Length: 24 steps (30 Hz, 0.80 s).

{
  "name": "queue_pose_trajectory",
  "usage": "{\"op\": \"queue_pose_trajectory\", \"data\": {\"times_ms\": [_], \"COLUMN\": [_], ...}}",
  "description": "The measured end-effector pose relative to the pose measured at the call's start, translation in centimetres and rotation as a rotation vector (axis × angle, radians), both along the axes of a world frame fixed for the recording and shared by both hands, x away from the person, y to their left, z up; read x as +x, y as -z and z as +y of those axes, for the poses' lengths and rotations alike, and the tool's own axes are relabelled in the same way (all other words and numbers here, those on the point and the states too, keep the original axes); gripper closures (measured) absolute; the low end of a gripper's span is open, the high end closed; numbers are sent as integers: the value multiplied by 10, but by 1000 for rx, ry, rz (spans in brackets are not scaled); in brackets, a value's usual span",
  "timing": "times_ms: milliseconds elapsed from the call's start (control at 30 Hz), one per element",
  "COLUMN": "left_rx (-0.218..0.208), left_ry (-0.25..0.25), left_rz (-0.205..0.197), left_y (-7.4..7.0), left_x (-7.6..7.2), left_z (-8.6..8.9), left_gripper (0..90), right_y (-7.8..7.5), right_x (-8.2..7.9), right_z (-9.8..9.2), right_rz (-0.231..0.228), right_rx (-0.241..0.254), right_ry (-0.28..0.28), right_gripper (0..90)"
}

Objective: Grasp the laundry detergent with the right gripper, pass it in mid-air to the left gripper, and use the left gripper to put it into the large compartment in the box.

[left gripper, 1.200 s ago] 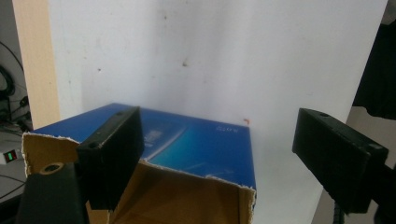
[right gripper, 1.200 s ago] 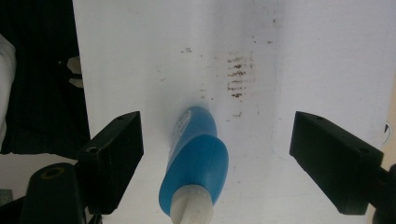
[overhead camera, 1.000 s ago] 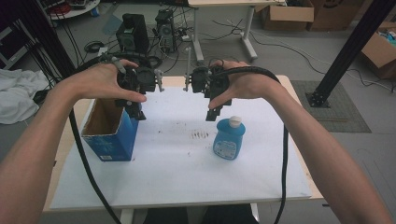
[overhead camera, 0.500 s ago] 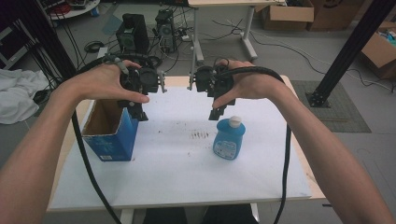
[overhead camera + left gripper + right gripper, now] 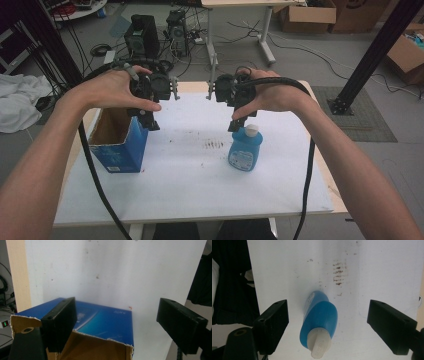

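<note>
The table [image 5: 190, 185] is the biggest thing here, with a white top and pale wood showing along its edges. Its near edge is cut off by the person's arms at the bottom of the high view. There is a patch of small brown marks [image 5: 215, 145] near the middle of the table.

The blue box [image 5: 120, 145] stands on the left part of the table, well left of the brown marks. Its top is open, with torn cardboard edges. The inside looks brown, and I cannot tell if anything is in it. There is print on its blue side, but it is too blurry to read.

The blue bottle [image 5: 245, 150] stands upright just right of the brown marks. It has a white cap and a label with writing too small to read. I cannot see what is inside it.

The left gripper [image 5: 150, 117] hangs over the box's right edge near the back, with its jaws wide apart and nothing between them. The right gripper [image 5: 236, 122] hangs just above the bottle's cap, also spread wide, with the bottle below the gap and not touched.
</note>
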State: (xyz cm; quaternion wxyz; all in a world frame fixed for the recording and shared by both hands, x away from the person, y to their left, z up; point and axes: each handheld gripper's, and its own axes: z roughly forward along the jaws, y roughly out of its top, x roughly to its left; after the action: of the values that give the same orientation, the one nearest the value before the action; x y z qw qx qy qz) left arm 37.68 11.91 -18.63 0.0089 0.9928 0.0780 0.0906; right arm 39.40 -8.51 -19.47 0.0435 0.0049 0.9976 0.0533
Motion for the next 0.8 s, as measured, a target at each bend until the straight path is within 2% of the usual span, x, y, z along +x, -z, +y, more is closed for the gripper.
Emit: {"op": "queue_pose_trajectory", "data": {"times_ms": [200,367,800], "left_rx": [0,-6,-12], "left_ry": [-4,-8,-5], "left_rz": [-2,0,6], "left_y": [-1,3,8], "left_x": [-2,-1,0], "left_z": [1,2,1], "left_gripper": [173,173,173], "right_y": [-1,3,8], "right_x": [-4,-5,-7], "right_z": [-10,-20,-47], "right_rz": [-6,-5,8], "right_rx": [28,23,79], "right_ry": [18,45,110], "right_gripper": [174,181,181]}}
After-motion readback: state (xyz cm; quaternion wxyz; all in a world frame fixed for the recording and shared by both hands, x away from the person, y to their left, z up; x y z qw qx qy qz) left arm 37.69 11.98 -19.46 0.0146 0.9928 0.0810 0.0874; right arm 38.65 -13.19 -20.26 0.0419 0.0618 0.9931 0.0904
